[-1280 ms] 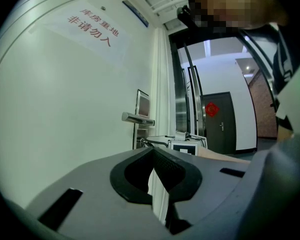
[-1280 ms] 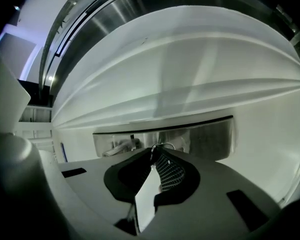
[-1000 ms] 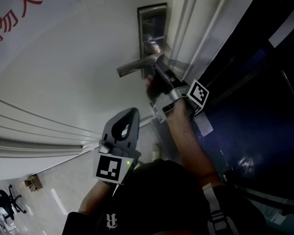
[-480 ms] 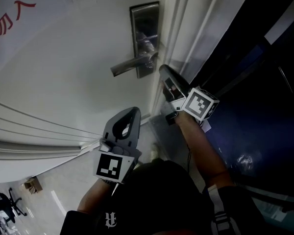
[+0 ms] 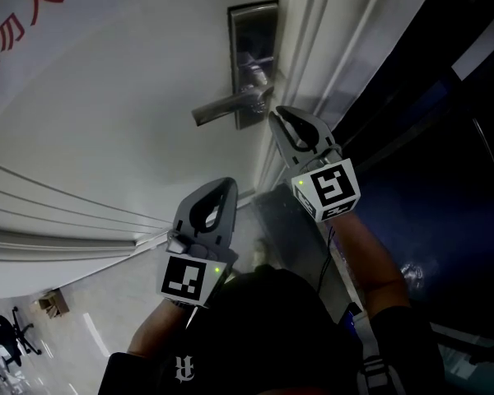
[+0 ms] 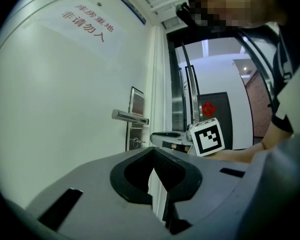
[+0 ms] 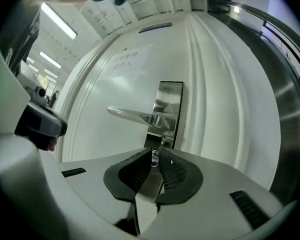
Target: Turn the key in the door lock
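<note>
A steel lock plate [image 5: 253, 31] with a lever handle [image 5: 226, 107] is on the white door. A small key [image 7: 154, 157] sticks out of the cylinder under the handle [image 7: 132, 115], also visible as the key [image 6: 135, 143] in the left gripper view. My right gripper [image 5: 274, 113] hovers just right of the plate's lower end, jaws shut and empty, apart from the key. In its own view the right gripper [image 7: 152, 171] points at the key. My left gripper [image 5: 226, 189] hangs lower, away from the door, shut on nothing; the left gripper [image 6: 154, 166] faces the handle [image 6: 130, 117].
A notice with red lettering [image 5: 16, 15] is on the door at the upper left. The white door frame [image 5: 313, 56] runs beside the lock, with dark glass [image 5: 445, 138] to the right. Floor and an office chair [image 5: 8, 336] show at the lower left.
The right gripper has drawn back from the lock, down and to the right, and turned its marker cube toward the head camera. The left gripper has stayed where it was.
</note>
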{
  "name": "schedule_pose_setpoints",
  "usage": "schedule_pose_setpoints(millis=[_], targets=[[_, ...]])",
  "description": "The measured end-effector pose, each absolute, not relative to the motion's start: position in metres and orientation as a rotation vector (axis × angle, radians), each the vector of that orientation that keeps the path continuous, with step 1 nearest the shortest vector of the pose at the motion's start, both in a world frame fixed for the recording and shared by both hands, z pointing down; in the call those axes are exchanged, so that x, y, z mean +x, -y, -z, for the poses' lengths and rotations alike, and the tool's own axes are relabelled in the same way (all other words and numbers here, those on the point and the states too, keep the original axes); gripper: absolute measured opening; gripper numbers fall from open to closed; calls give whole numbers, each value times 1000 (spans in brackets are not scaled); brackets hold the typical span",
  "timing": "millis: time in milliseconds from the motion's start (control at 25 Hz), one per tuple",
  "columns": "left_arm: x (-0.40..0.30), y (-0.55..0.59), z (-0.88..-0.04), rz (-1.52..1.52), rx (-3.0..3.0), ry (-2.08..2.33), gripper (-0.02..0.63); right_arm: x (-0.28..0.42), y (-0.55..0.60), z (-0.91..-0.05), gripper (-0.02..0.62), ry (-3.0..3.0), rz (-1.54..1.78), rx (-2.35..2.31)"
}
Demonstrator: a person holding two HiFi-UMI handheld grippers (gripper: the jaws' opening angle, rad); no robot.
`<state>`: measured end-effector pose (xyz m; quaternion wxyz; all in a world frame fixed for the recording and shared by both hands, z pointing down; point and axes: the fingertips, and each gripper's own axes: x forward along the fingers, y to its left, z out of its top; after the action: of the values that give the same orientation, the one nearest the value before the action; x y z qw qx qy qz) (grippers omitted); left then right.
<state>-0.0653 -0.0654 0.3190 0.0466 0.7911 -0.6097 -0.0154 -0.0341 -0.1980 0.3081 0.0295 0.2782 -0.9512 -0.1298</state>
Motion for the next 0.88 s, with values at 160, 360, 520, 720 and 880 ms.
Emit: schedule_pose_setpoints(millis=[160,360,520,720,880], targets=[[-68,66,-321,40,2400,1868,6,-42,191,-315,25,2675,889,805],[-69,69,-324,37,2383,1879,6,-55,189,-332,61,2267,1441,744],[-70,70,-325,33,2371,1888,6,-63,196,-341,75,2060,1636,720],[-73,71,-328,27,2350,1904,6,-70,208,-341,75,1968,1716,752],[-74,72,-329,30,2341,1907,6,-74,210,-335,75,1918,1800,774]])
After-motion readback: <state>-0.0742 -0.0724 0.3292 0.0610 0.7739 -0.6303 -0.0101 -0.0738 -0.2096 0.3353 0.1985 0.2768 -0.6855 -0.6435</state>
